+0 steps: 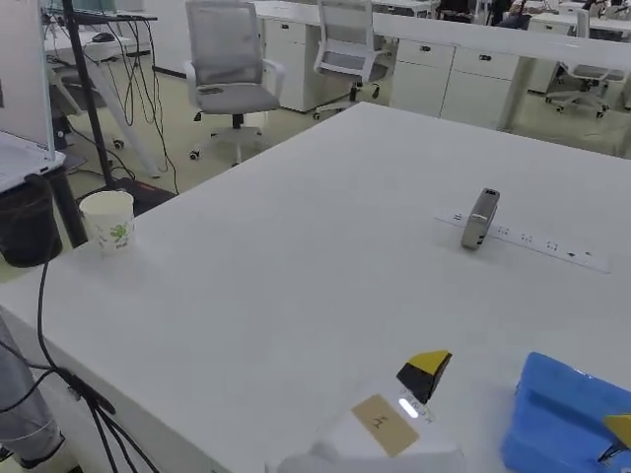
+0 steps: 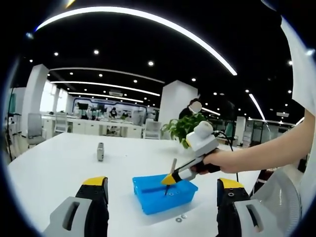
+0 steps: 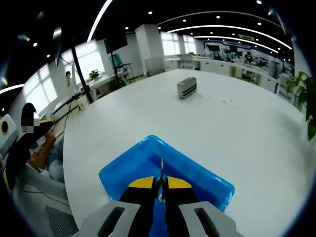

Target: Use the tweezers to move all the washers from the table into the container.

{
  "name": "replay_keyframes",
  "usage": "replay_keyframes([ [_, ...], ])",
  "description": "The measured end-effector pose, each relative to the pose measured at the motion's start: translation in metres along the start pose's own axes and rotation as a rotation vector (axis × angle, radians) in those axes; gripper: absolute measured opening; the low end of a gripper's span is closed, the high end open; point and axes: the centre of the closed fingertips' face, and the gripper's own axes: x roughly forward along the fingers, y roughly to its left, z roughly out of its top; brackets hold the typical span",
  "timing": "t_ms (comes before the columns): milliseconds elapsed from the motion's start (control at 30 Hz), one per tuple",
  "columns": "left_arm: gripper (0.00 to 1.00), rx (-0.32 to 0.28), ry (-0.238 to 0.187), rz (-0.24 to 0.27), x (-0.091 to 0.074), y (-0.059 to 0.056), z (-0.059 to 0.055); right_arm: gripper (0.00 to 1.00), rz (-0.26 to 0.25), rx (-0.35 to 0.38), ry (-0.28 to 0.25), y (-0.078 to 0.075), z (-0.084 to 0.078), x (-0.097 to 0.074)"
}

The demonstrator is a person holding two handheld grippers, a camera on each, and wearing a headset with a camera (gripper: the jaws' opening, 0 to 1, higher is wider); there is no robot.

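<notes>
Thin silvery tweezers [image 3: 162, 168] point into the shallow blue container [image 3: 129, 173].

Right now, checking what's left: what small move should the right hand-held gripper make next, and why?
Probably carry the tweezers from over the blue container to the two washers on the table beside it: the right hand-held gripper grips the tweezers, and those washers lie outside.
</notes>
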Motion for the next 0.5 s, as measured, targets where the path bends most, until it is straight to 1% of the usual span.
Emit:
replay_keyframes([
  [100, 0.93, -0.001, -0.004, 0.005, -0.0004, 0.0007, 0.0006, 0.03, -0.005, -0.012, 0.002, -0.0009, -0.0002, 0.0],
  [167, 0.92, 0.002, -0.006, 0.006, -0.0004, 0.0005, 0.0009, 0.03, -0.009, -0.044, 0.015, 0.0005, -0.0021, 0.0005],
  [233, 0.92, 0.005, -0.002, 0.009, 0.0, 0.0014, 0.0002, 0.03, -0.006, -0.058, 0.022, 0.0018, -0.0033, 0.0009],
  [333, 0.93, -0.004, 0.001, 0.011, 0.0004, 0.002, -0.0005, 0.03, -0.004, -0.06, 0.02, 0.0015, -0.0032, 0.0015],
  [433, 0.93, 0.001, 0.004, 0.014, 0.0007, 0.0021, -0.0011, 0.03, -0.011, -0.056, 0.013, -0.0006, -0.0017, 0.0011],
  [500, 0.93, 0.001, 0.013, 0.012, 0.0014, 0.0016, -0.0027, 0.03, -0.018, -0.046, -0.006, -0.0026, 0.0014, -0.0005],
])
